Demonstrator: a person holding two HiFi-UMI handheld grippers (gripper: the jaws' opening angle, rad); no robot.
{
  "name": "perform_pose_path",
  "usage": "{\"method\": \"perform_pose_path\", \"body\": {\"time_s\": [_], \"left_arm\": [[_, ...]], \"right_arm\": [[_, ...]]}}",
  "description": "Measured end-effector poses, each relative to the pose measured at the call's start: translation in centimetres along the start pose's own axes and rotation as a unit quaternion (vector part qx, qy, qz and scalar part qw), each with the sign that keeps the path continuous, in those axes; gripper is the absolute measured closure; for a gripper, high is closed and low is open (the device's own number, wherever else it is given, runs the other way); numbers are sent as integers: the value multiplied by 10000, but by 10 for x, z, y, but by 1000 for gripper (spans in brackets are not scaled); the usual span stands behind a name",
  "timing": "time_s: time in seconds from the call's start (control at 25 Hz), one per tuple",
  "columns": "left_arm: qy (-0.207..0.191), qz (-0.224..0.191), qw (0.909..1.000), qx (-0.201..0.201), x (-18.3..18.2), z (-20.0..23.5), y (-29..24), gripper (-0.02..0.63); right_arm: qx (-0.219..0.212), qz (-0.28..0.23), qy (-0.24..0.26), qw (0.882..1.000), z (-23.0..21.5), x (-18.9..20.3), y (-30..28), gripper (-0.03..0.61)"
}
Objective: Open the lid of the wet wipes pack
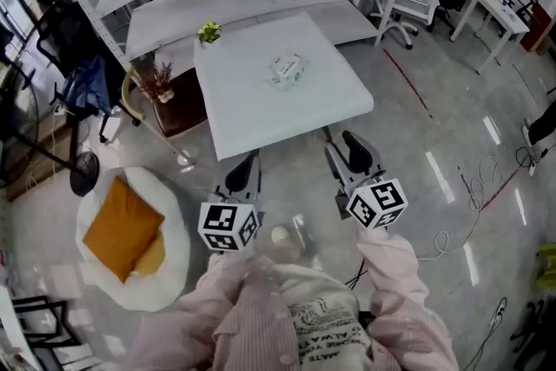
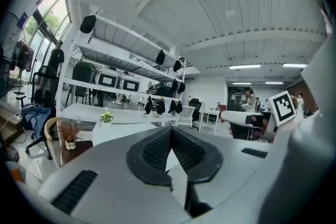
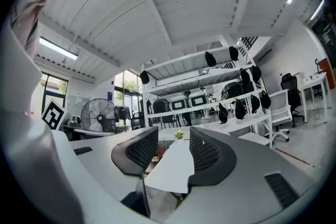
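Approach step; lid untouched. You stand short of the white square bench (image 1: 252, 113), both tongs off its near edge. Your left tongs (image 2: 170, 131) are closed tip to tip on nothing; your right tongs (image 3: 174, 136) gape wide, empty. The pale green-and-white soft wet wipes pack (image 1: 287, 70) lies near the bench's middle, well apart from both, lid detail too small to read. Next, likely: reach in, pin the pack, catch the lid's edge.
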State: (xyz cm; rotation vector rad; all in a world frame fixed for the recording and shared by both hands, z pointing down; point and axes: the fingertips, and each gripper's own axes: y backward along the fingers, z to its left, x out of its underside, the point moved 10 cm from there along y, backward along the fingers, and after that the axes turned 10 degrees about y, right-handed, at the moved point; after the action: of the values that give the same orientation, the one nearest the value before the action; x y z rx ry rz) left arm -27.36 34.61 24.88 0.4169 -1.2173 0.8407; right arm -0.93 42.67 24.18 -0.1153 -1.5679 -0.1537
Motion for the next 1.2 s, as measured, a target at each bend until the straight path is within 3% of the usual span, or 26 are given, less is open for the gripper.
{"method": "perform_pose_path", "body": {"time_s": [0.36,0.76,1.2], "left_arm": [[83,197,9998,40,-15,35,-75,614],[283,438,9986,97,-10,57,-114,614],[596,632,9960,-230,-8,90,-178,614]], "right_arm": [[15,137,-75,9999,-44,11,-69,425],[-13,218,-122,9997,-64,20,-109,425],[-291,418,-175,9985,-109,42,-184,425]]}}
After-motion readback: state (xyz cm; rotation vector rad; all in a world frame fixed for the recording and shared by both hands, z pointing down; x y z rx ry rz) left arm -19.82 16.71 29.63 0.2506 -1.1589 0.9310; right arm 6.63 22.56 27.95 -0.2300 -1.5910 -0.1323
